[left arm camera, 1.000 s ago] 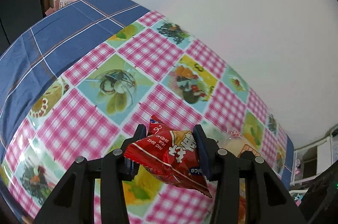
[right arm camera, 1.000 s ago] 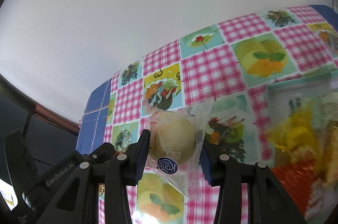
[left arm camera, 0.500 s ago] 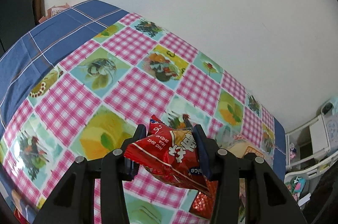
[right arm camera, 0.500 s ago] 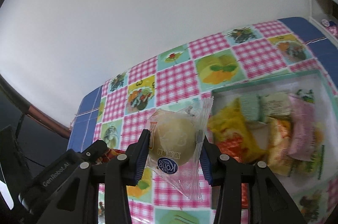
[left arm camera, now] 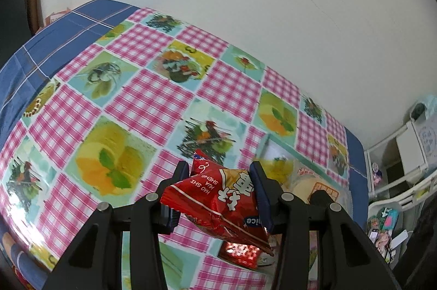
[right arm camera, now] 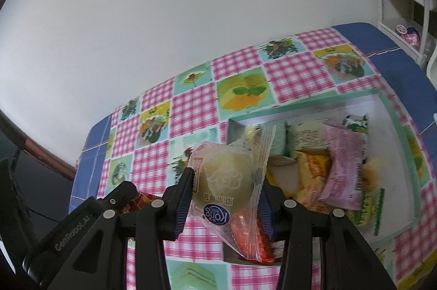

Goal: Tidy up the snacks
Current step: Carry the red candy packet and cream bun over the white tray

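My left gripper [left arm camera: 220, 178] is shut on a red snack packet [left arm camera: 218, 205] and holds it above the checked tablecloth, just left of the tray. My right gripper [right arm camera: 225, 183] is shut on a clear-wrapped pale bun [right arm camera: 226, 180] and holds it over the left end of the white tray with the green rim [right arm camera: 300, 105]. The tray holds several snack packets, among them a pink one [right arm camera: 344, 167] and a yellow-orange one [right arm camera: 311, 172]. The left gripper's body [right arm camera: 82, 221] shows at the lower left of the right wrist view.
The table [left arm camera: 153, 98] has a pink-checked cloth with fruit pictures and blue borders, set against a white wall. The tray's corner [left arm camera: 269, 145] shows in the left wrist view, with a red packet [left arm camera: 239, 255] below my held one. A white shelf [left arm camera: 404, 153] stands at the right.
Both grippers have moved right toward the tray with their snacks held. The tray has come into full view under the right gripper and its corner now shows by the left gripper.
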{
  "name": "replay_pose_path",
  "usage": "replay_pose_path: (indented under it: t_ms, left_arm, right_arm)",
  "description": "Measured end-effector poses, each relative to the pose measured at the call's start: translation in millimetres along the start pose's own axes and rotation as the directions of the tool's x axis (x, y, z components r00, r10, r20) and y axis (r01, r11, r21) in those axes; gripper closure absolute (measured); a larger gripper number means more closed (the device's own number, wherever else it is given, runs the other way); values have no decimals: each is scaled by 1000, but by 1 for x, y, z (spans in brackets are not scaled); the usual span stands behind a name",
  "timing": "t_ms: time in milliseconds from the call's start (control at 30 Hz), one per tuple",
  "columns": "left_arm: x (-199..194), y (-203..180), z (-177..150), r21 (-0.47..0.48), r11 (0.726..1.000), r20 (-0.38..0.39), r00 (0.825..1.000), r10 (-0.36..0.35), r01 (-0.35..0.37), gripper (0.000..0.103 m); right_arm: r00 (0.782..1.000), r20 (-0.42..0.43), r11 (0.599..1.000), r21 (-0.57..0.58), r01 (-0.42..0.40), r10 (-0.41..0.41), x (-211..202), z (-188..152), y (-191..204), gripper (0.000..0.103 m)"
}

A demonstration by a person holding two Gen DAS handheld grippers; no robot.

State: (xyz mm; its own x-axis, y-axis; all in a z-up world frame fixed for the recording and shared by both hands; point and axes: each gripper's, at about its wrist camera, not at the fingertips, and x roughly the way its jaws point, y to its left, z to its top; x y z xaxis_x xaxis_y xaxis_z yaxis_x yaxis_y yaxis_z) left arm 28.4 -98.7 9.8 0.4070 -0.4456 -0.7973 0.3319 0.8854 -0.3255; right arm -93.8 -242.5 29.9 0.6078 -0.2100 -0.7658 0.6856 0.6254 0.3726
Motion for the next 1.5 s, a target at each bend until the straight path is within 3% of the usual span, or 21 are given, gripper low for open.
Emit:
replay_pose_path:
  t_ms: [200,733,1100,1233,1500]
  left_arm:
    - [8,-32,-17,75,997,-21,1000,-13,14,56]
    - [25,-79,-47,200,978,-69,996,-47,60,56]
    - [42,-98,-60,258,963,-107,993,-57,83,56]
    - [46,-103,-63,271,959,-115,992,-57,87,55]
    - [53,-113,-67,302,949,-115,992,-59,91,55]
  right_arm:
    - [998,-2,998,13,58,-58,-3,4,-25,56]
    - [993,4,977,183,113,-116,-14,17,-104,56]
    - [959,7,919,289,268,-282,-29,23,-179,56]
    - [948,-5,909,280,307,-319,-26,24,-187,56]
    - [950,9,921,247,300,-311,-17,27,-182,56]
